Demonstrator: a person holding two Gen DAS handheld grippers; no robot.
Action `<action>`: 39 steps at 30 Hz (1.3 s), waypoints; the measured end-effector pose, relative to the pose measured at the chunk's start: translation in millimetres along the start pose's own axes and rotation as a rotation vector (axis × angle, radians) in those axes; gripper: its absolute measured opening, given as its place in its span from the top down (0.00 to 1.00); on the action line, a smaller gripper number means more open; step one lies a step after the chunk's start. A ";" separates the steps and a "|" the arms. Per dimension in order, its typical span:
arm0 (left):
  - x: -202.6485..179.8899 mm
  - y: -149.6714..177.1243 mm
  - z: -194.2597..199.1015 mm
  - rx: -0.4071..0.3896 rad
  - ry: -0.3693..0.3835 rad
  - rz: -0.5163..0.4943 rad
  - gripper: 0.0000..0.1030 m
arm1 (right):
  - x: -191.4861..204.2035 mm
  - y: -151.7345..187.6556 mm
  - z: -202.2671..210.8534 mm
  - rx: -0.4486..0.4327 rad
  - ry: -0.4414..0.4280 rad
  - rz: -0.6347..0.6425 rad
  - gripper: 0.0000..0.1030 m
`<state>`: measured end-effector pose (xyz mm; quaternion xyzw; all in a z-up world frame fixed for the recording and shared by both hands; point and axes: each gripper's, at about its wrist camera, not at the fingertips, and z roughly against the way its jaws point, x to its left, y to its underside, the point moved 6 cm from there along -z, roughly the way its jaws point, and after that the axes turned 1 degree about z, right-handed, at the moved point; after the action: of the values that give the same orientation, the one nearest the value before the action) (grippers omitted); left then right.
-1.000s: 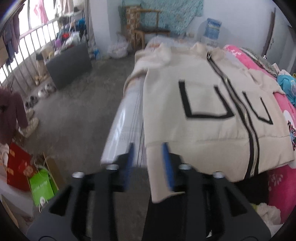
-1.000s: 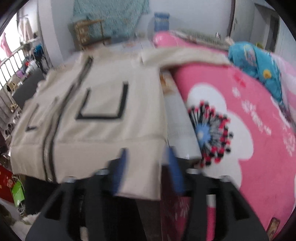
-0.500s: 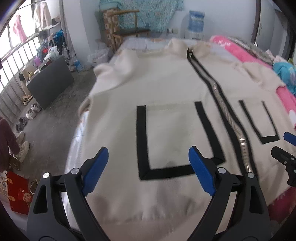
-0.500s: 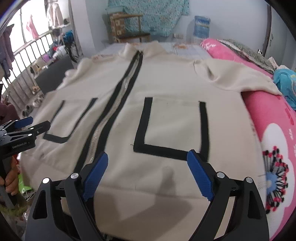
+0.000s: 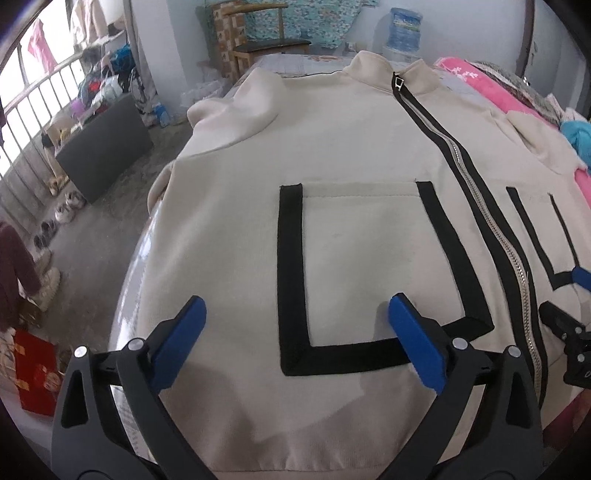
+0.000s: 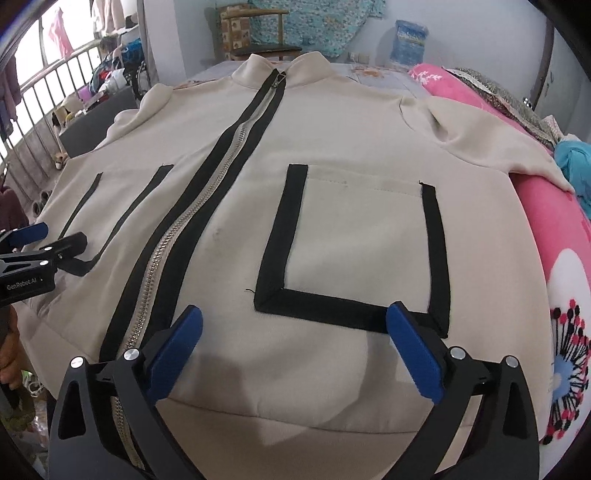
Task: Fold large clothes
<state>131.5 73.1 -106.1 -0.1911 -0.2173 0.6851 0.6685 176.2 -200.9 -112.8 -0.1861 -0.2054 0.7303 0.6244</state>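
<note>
A large cream zip jacket (image 5: 351, 147) with black-edged pockets lies flat, front up, on the bed, collar at the far end. My left gripper (image 5: 295, 301) hovers over its left pocket near the hem, jaws opening wide, nothing pinched between them. Over the other pocket (image 6: 362, 240) my right gripper (image 6: 294, 308) does the same, also touching no cloth with its pads. Each gripper shows at the edge of the other's view: the right gripper (image 5: 563, 290) and the left gripper (image 6: 62, 236). The zip (image 6: 207, 206) runs between them.
A pink flowered blanket (image 6: 554, 229) covers the bed to the right, with a blue cloth (image 6: 572, 158) on it. Beyond the bed stand a wooden chair (image 5: 269, 40) and a water bottle (image 5: 404, 29). Left of the bed are a dark box (image 5: 103, 147), shoes and a red bag (image 5: 35, 373).
Both grippers were shut on the jacket's hem a second ago. They let go, spread wide, and moved forward and down over the jacket, which now lies spread out.
</note>
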 end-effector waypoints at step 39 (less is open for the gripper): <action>-0.8 -3.1 -4.3 0.020 0.024 0.000 0.06 | -0.4 2.4 1.5 -0.009 0.014 -0.045 0.06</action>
<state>136.5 72.5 -107.9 -0.1928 -0.2024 0.6849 0.6728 173.4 -201.7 -112.9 -0.1894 -0.2085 0.7137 0.6413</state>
